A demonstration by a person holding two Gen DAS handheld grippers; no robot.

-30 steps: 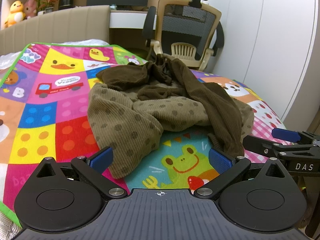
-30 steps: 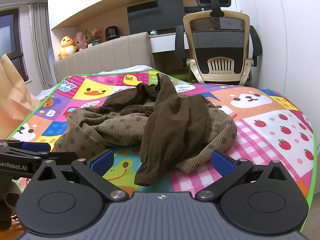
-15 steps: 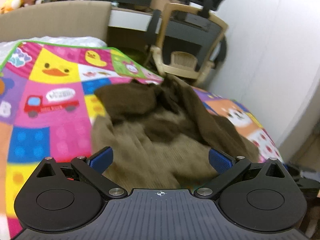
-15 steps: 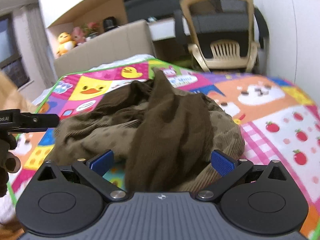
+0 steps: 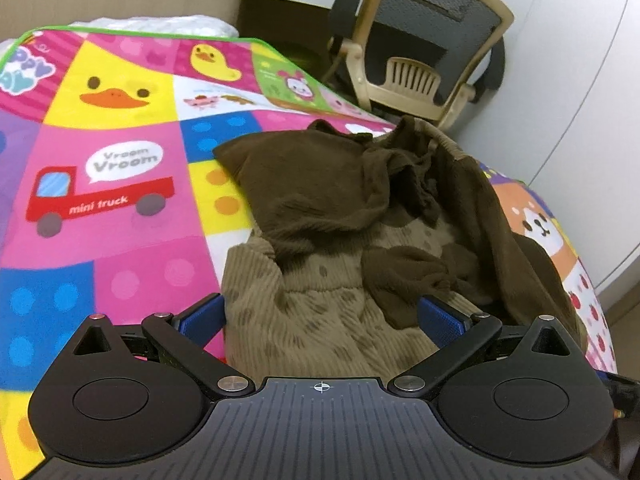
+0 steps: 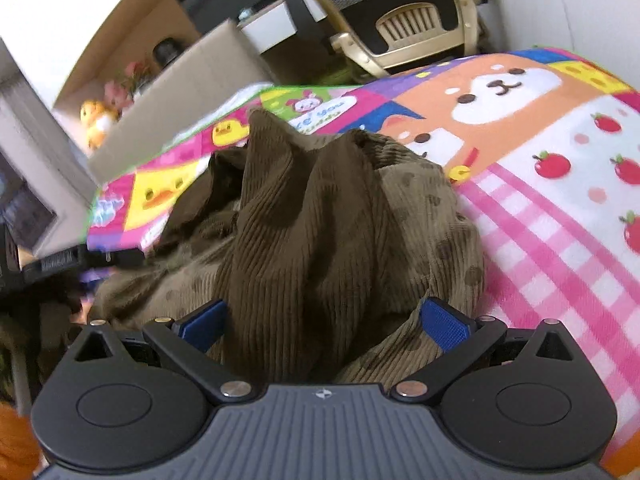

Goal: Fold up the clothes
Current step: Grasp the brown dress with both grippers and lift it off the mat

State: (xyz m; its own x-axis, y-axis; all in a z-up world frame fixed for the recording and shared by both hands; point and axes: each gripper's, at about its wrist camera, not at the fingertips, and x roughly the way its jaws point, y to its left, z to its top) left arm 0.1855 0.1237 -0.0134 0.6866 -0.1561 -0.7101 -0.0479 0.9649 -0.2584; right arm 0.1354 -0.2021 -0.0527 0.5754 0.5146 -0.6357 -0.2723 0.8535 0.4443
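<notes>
Grippers first: left gripper [image 5: 322, 322] and right gripper [image 6: 324, 326], jaws spread wide at frame bottom, straddle a crumpled brown dotted corduroy garment [image 5: 360, 240] heaped centre-frame on a colourful cartoon play mat [image 5: 120, 184]; pinching separate hem corners should help flatten it.

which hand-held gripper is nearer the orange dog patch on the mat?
Right. The right hand-held gripper sits at the garment's dog-patch side; the left is at the far side.

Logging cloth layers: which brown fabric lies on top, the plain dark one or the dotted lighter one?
The plain dark fabric lies on top, draped over the dotted fabric, whose lighter corduroy shows beneath, nearest the open left gripper.
</notes>
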